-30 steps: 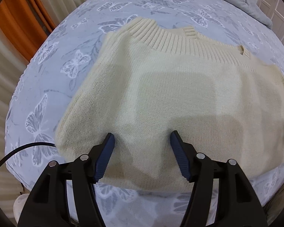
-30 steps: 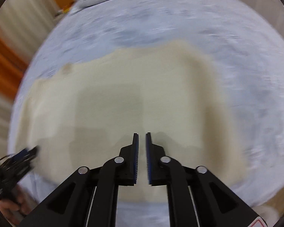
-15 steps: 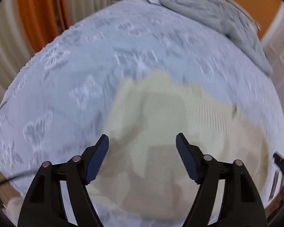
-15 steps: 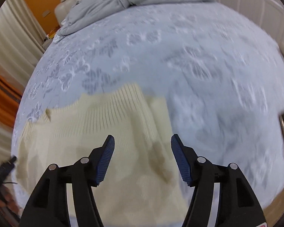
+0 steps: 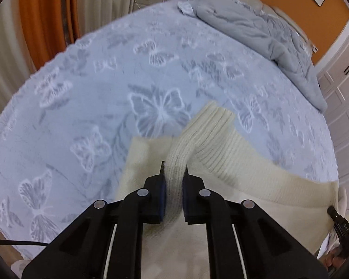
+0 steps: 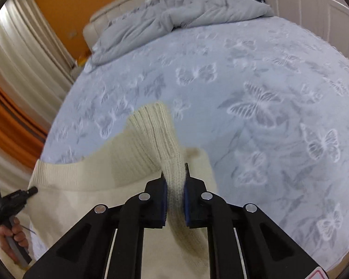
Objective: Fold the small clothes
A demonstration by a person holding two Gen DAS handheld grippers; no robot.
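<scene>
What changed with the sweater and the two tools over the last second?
Both tools closed. The left tool and the right tool, open half a second ago, now each pinch a ribbed corner of the cream sweater and lift it off the bed. The sweater's body still lies there, and the grey blanket hasn't moved.

Sweater (image 5: 223,144) cream, ribbed knit at edges. Bedspread (image 5: 100,107) pale blue-grey with white butterfly pattern. Duvet (image 6: 165,21) plain grey. Wall (image 6: 60,7) orange; curtains (image 5: 44,16) orange and beige. Hand-held gripper bodies black, pads (image 5: 161,188) blue.
</scene>
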